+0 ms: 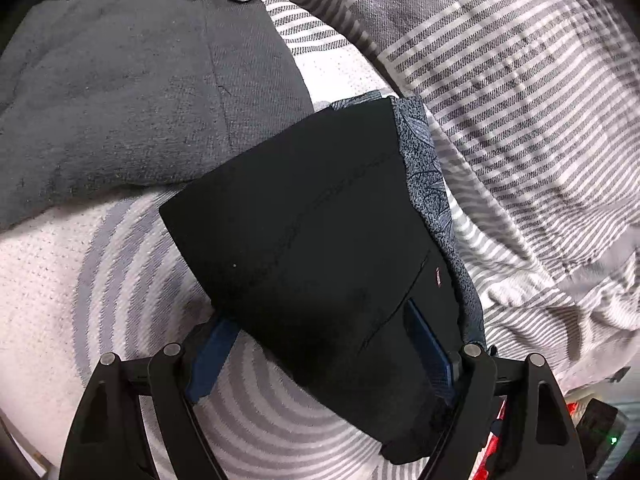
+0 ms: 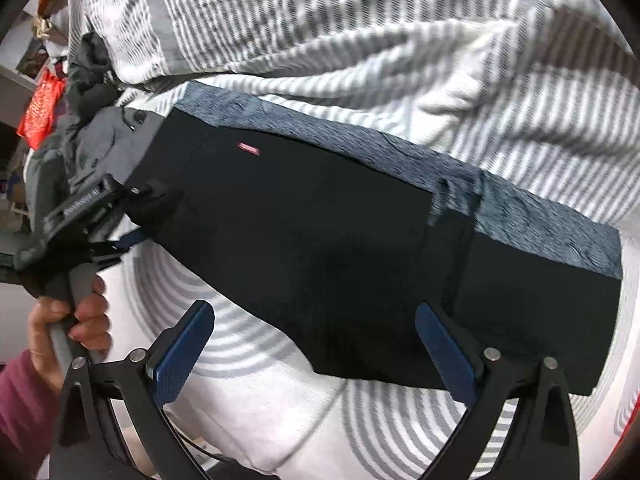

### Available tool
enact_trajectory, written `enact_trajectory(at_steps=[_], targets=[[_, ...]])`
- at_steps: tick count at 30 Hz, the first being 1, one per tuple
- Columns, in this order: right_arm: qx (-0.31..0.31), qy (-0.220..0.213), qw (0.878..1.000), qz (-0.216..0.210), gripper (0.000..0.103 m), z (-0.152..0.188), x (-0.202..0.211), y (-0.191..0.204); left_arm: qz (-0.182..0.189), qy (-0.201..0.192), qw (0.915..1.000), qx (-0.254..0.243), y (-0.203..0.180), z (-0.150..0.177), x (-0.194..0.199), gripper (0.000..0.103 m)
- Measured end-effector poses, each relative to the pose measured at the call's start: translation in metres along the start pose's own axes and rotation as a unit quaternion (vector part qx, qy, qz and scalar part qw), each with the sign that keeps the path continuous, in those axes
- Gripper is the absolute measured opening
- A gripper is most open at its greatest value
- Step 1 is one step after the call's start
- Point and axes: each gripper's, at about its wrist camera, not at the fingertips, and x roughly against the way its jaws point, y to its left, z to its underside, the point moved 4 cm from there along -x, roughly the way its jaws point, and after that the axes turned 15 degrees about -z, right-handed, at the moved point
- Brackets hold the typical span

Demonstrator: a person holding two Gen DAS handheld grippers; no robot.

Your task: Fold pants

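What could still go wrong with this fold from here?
1. The left tool straddles one end of the folded black pants; pulling out carelessly could drag the fold open.
2. The right tool looks open at the pants' near edge, so it is not holding that side.
3. The grey pants lie close by and could snag.

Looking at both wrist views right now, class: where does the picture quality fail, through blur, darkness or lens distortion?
Left wrist view: the black pants are so dark that folds barely register, and the striped bedding bows with fisheye curvature. Right wrist view: the striped bedding is smeared by blur, and the frame corners go black.
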Motion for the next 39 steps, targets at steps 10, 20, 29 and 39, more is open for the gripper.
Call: enact_trajectory(at_steps=[10,20,29,39], targets=[[-0.006,0.0,1.0,-0.025,0.099,-0.039,-0.002,0.014,-0.04,-0.034,0.998,-0.035,-0.009,0.004,0.004,0.032],[-0.007,0.063,0.995,-0.08,0.099,-0.113,-0.028,0.054,-0.108,-0.111,0.9775,-0.144,-0.037,0.017,0.019,0.031],[0.013,0.172,0.983,-0.068,0.099,-0.169,-0.109,0.122,-0.101,-0.119,0.9752,-0.158,-0.034,0.017,0.017,0.031],[0.053,0.309,0.95,-0.012,0.099,-0.175,-0.201,0.168,-0.11,-0.14,0.9637,-0.199,-0.042,0.022,0.019,0.031]])
